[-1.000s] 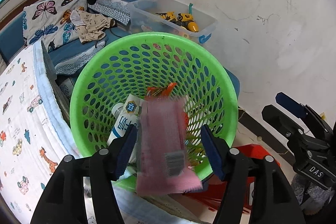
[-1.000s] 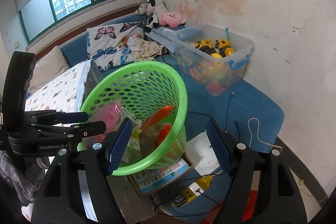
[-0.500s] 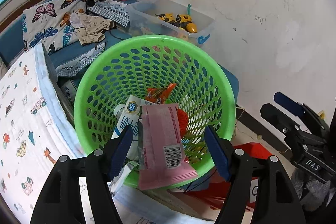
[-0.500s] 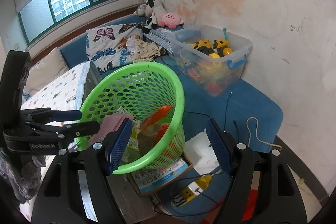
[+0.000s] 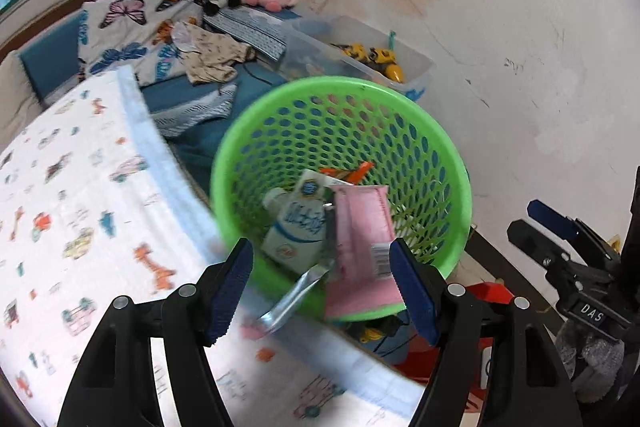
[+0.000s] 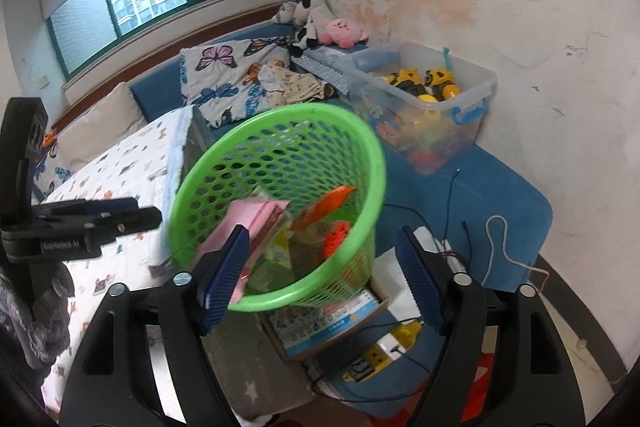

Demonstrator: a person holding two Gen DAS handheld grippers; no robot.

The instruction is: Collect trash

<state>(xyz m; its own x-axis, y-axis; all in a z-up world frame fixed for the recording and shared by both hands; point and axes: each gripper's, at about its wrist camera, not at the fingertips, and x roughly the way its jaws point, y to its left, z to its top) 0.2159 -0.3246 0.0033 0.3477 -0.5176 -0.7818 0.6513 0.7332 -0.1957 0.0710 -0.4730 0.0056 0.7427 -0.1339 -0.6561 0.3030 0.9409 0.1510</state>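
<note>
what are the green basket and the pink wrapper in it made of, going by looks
Green basket: seemingly moulded plastic, slightly glossy; one smooth rim and even rows of punched-looking holes.
Pink wrapper: probably thin plastic film, matte pink; it lies flat and bends over the rim, with a printed barcode. A silvery strip beside it hints at a foil lining, but that is uncertain.

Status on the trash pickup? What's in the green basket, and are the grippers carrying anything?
Done: the green basket holds a pink packet, a white carton and an orange wrapper; the pink packet leans over the rim.

In hand: nothing. The left gripper is open and empty; the right gripper is empty, jaws opening.

Left: a silvery wrapper hangs at the rim. Other trash can't be told.
</note>
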